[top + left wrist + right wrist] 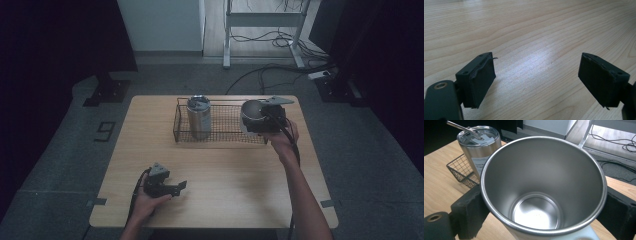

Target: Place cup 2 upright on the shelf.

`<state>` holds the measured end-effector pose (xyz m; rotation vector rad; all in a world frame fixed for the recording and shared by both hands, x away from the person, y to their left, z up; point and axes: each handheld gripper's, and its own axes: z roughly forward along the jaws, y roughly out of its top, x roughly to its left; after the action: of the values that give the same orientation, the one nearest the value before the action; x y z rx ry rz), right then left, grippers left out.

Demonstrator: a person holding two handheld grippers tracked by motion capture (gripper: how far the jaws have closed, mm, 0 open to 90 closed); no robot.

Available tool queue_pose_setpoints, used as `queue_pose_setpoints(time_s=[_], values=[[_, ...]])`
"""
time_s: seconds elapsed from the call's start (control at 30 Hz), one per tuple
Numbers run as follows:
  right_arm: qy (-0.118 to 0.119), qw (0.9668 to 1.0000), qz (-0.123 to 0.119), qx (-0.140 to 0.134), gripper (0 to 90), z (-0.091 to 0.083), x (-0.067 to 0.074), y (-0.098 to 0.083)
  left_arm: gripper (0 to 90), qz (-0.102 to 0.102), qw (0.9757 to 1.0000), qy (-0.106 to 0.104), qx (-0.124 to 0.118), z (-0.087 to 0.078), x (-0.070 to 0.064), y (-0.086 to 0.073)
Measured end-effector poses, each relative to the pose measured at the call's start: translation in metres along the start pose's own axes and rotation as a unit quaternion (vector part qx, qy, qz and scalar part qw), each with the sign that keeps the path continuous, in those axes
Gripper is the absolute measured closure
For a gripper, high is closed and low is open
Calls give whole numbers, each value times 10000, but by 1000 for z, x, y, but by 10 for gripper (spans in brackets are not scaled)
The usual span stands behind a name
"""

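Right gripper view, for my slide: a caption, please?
Right gripper clamps an empty steel cup; lidded tumbler beyond.

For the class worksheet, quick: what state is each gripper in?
Left gripper: open, holding nothing, over the table.
Right gripper: closed on the steel cup.

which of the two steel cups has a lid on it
The lidded tumbler standing at the left of the wire basket: it wears a clear lid with a straw. The open cup, clamped in the right gripper, has none and is empty.
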<state>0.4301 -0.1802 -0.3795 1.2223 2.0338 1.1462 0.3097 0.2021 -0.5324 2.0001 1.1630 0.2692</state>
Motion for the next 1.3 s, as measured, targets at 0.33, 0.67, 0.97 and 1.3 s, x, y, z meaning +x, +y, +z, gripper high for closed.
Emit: queue_pose_setpoints(time_s=[0.33,0.67,0.97,1.3], values=[[-30,10000,27,53,74,8,-7,7,141,13,10000,-11,18,1,-1,0],[-42,9998,111,127,75,23,-17,13,141,-37,10000,24,-5,-1,2,0],[-44,9997,59,231,74,38,-17,18,141,-52,10000,15,12,0,3,-1],[-17,9994,35,342,75,56,-18,18,141,-60,10000,13,15,-1,4,-2]])
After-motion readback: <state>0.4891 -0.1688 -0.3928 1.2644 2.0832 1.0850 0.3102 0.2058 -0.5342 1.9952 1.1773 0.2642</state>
